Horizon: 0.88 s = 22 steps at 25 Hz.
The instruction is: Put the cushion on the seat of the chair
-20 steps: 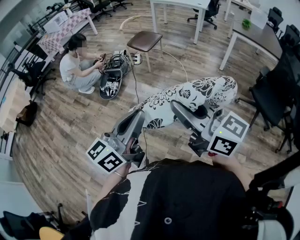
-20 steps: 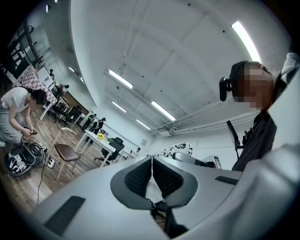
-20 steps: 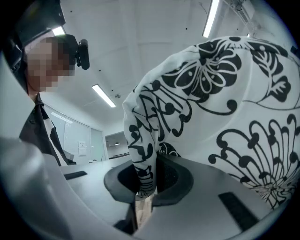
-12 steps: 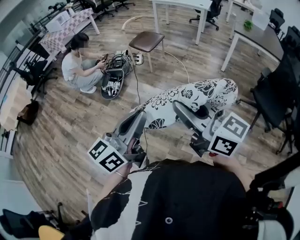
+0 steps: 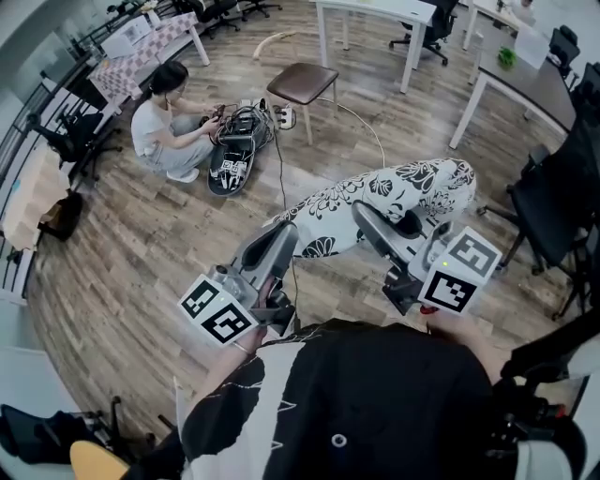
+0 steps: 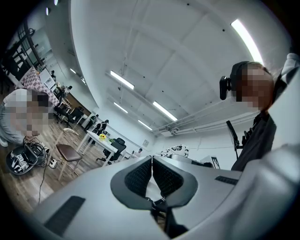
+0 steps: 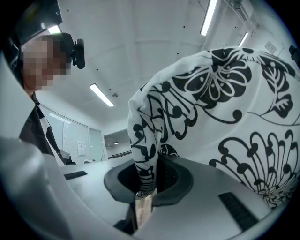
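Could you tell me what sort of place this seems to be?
Probably an open-plan office or lab: white-legged desks, black wheeled office chairs on wood-plank flooring, and long ceiling strip lights.

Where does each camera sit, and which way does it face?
Head view: on the head, steeply down on floor, cushion, left gripper, right gripper; the wearer shows below.
Left gripper view: along its shut jaws, across the room toward the chair; wearer at right.
Right gripper view: along jaws clamping the cushion; wearer at left.
Shared: cushion in all three.
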Tool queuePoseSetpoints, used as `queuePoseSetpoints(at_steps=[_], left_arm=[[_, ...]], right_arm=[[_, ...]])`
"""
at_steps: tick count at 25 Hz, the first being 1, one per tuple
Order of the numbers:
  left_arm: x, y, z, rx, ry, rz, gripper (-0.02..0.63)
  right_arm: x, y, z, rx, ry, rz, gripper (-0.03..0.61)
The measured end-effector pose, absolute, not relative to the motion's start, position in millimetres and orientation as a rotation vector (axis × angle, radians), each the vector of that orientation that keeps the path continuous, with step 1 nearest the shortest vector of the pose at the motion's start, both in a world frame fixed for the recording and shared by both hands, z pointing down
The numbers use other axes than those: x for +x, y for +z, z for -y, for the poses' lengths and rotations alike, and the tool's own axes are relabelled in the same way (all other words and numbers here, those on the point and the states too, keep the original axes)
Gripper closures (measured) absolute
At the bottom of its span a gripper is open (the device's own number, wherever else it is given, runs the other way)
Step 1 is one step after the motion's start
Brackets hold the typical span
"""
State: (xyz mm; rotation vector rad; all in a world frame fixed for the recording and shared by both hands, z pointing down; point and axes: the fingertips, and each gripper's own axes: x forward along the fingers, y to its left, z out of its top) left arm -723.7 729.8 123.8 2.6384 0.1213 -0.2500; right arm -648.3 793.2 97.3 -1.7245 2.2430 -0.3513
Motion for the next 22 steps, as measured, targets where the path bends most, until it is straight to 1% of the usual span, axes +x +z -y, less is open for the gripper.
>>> queuePoseSetpoints(at_steps=[4,10,15,22], left_arm=[[-718,125,-731,2.646,-0.256,-0.107,0.595],[-682,129,-741,2.654,-0.276,-0.075,0.595],[-666,144,-752,2.641,-0.269,-0.067,0.595],[-652,147,-719,2.601,-0.249,-0.039,0.595]], right_arm=[[-641,99,-793,-1.701,-0.364,-2.238,0.549],[-607,103,-802,-1.663,-0.369,-2.256,0.549],[-595,114,-804,-1.652,-0.383,-2.284,0.549],[-578,120,-770,-1.643,-0.472,-2.261,0.548]])
